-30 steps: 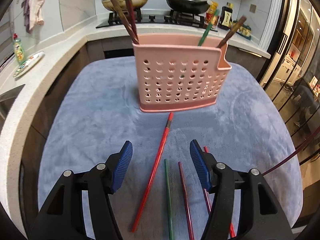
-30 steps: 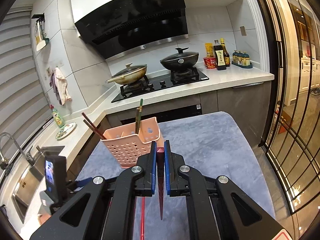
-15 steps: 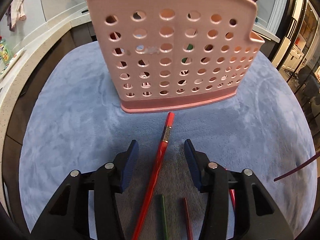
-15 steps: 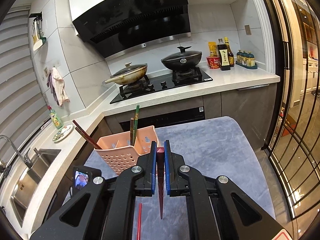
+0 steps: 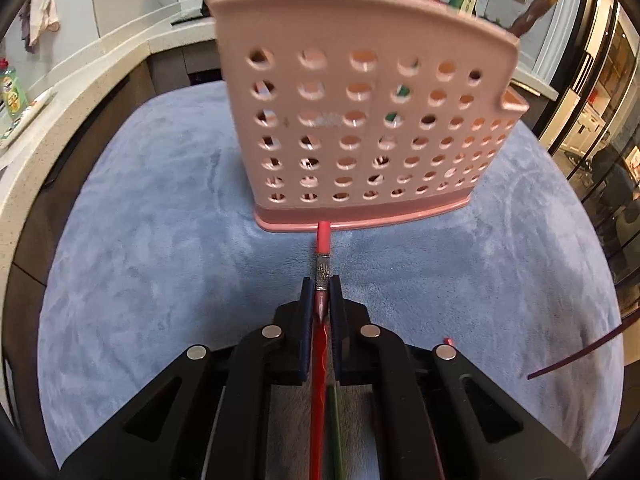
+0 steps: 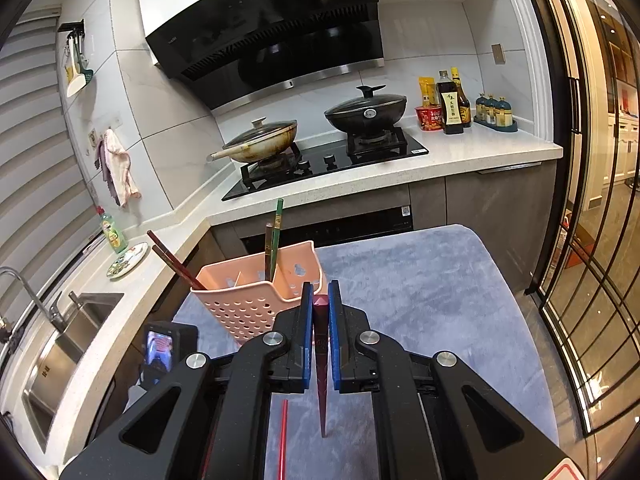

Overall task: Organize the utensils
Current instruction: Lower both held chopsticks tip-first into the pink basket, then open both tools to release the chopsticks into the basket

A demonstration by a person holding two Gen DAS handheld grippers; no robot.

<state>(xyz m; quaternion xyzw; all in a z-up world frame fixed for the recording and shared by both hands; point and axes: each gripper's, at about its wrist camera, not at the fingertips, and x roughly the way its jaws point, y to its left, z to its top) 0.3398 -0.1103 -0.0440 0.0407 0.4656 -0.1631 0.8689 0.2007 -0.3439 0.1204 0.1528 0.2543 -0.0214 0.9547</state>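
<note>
A: Which way is the red chopstick (image 5: 322,240) lying from the left gripper (image 5: 321,292)?

B: Straight ahead along the fingers. Its long axis is running up the middle of the left wrist frame, with the tip almost touching the foot of the pink basket (image 5: 360,128). The gripper is clamping it just behind the metal band.

A: And the right gripper (image 6: 320,300)?

B: It is pinching a dark red chopstick (image 6: 322,380) near its thick end, with the thin end pointing back down toward the blue surface (image 6: 420,300). In its frame the basket is sitting just left of centre, beyond the fingers.

A: So which is nearer the basket?

B: The left one, I judge; the basket wall is filling its upper frame. The open top is lying above its chopstick, so the lift probably needs to tip that stick upright first. More chopsticks are lying under the left gripper at the bottom of the frame.
</note>
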